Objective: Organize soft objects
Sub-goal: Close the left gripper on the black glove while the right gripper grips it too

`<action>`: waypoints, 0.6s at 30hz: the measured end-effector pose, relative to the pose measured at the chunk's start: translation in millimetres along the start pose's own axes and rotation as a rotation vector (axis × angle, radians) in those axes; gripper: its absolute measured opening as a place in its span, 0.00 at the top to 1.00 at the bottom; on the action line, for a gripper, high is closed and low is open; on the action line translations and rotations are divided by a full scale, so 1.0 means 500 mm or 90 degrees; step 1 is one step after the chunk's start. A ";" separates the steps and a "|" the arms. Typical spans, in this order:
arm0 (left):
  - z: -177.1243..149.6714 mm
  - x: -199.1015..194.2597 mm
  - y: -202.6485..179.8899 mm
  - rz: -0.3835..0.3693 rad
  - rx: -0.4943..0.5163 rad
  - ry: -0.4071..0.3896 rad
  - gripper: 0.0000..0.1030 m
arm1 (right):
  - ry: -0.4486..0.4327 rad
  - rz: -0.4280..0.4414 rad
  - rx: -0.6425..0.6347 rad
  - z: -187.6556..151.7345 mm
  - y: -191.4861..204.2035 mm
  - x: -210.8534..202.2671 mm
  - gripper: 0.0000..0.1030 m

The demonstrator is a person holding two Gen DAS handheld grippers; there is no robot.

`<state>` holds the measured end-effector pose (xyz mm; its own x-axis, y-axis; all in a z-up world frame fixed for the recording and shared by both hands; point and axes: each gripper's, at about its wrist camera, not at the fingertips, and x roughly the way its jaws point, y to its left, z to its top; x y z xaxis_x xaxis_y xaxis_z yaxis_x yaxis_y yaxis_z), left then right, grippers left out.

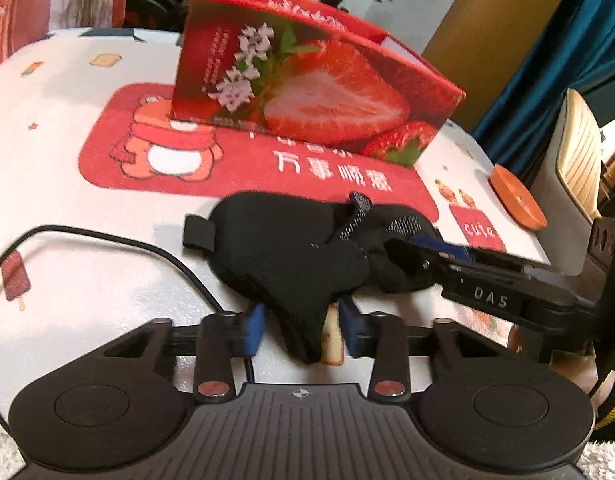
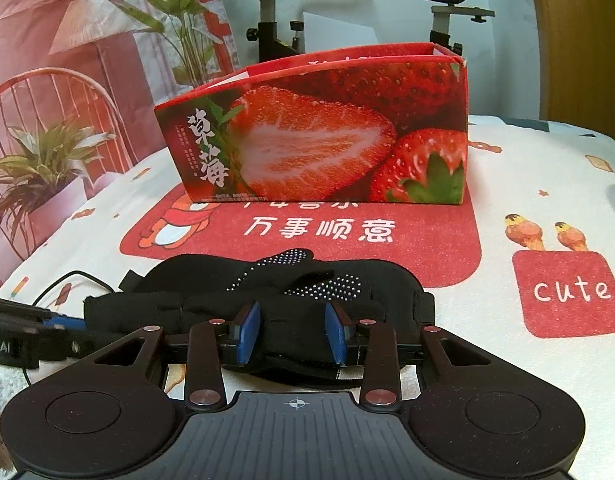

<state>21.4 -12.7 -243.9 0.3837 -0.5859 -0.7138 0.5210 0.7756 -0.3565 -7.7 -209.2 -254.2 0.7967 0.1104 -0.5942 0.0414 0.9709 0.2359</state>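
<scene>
A black eye mask (image 1: 279, 248) lies on the white printed cloth, with a black dotted-grip glove (image 1: 391, 228) bunched on its right part. My left gripper (image 1: 301, 330) is open; the mask's near edge hangs between its blue pads. My right gripper (image 2: 293, 334) is open around the black bundle, with the mask (image 2: 391, 288) and the dotted glove (image 2: 307, 276) between and beyond its blue pads. The right gripper also shows in the left wrist view (image 1: 435, 252), reaching in from the right onto the glove. A red strawberry box (image 1: 307, 84), open-topped, stands behind on a red mat (image 2: 299, 232).
A black cable (image 1: 107, 240) runs over the cloth at the left. An orange dish (image 1: 517, 202) sits at the table's right edge beside a chair (image 1: 575, 156). An exercise bike (image 2: 347, 4) and a potted plant (image 2: 39, 168) stand behind the table.
</scene>
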 end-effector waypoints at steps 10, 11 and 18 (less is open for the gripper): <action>-0.001 -0.032 0.001 -0.007 -0.011 -0.073 0.83 | -0.025 0.016 -0.008 0.000 0.005 -0.017 0.63; -0.001 -0.033 0.001 -0.002 -0.014 -0.076 0.83 | -0.032 0.018 -0.011 0.001 0.007 -0.021 0.61; 0.000 -0.026 0.033 0.036 -0.076 -0.066 0.82 | -0.033 0.010 -0.020 0.003 0.013 -0.019 0.47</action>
<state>25.1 7.7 -240.3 0.4899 -0.5575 -0.6702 0.4043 0.8264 -0.3919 -14.0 -204.1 -245.9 0.8269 0.1158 -0.5502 0.0099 0.9754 0.2200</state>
